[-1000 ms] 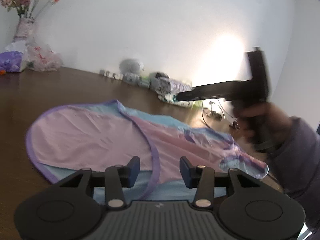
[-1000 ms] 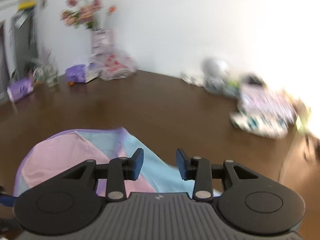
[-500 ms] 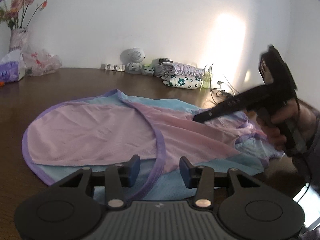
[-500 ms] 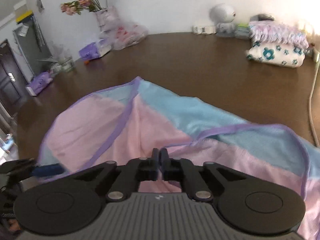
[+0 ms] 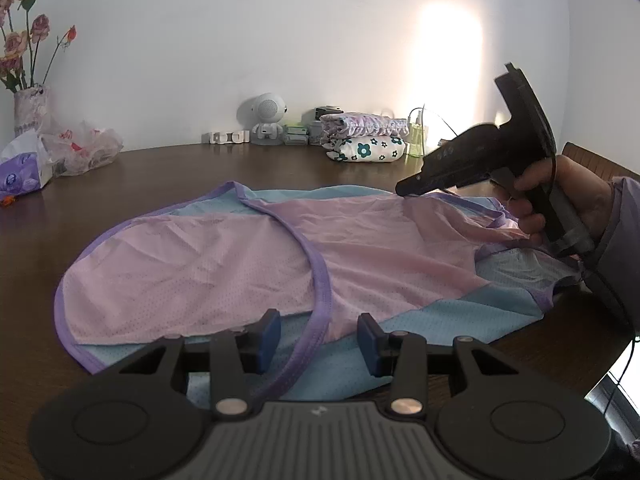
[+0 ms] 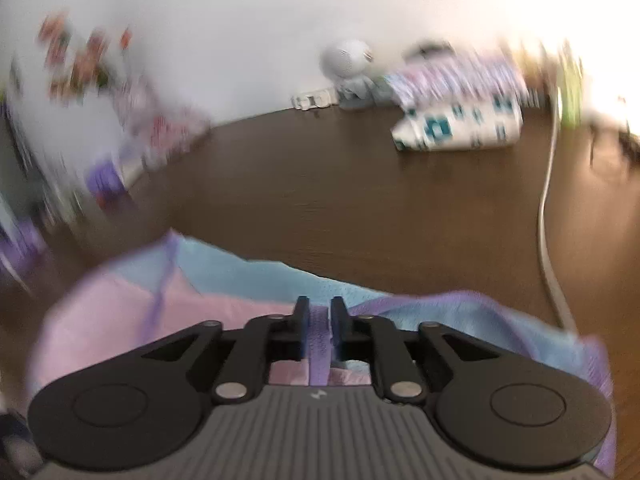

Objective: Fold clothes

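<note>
The pink and light-blue mesh garment with purple binding (image 5: 256,264) lies spread across the dark brown wooden counter (image 5: 168,168), filling the middle of the left wrist view from centre left to the right edge. It looks barely folded: one pink panel overlaps another along a curved purple seam, and the right end is bunched and lifted. Most of the folding appears still to come. Two folded items, a lilac ruffled piece on a white flowered bundle (image 5: 366,142), sit at the back of the counter near the wall, possibly finished work.

The left gripper (image 5: 318,334) hangs low over the near hem at the bottom of the frame, angled down, its blue-padded fingers (image 5: 268,330) released and apart, the purple binding passing between them untouched.

The right gripper (image 6: 319,322), blurred in its own view, has its fingers nearly together and opening around a strip of purple binding; whether the pads press it I cannot tell. In the left wrist view a hand (image 5: 560,200) with a grey-lilac sleeve (image 5: 618,232) holds it tilted down at the garment's raised right end.
</note>
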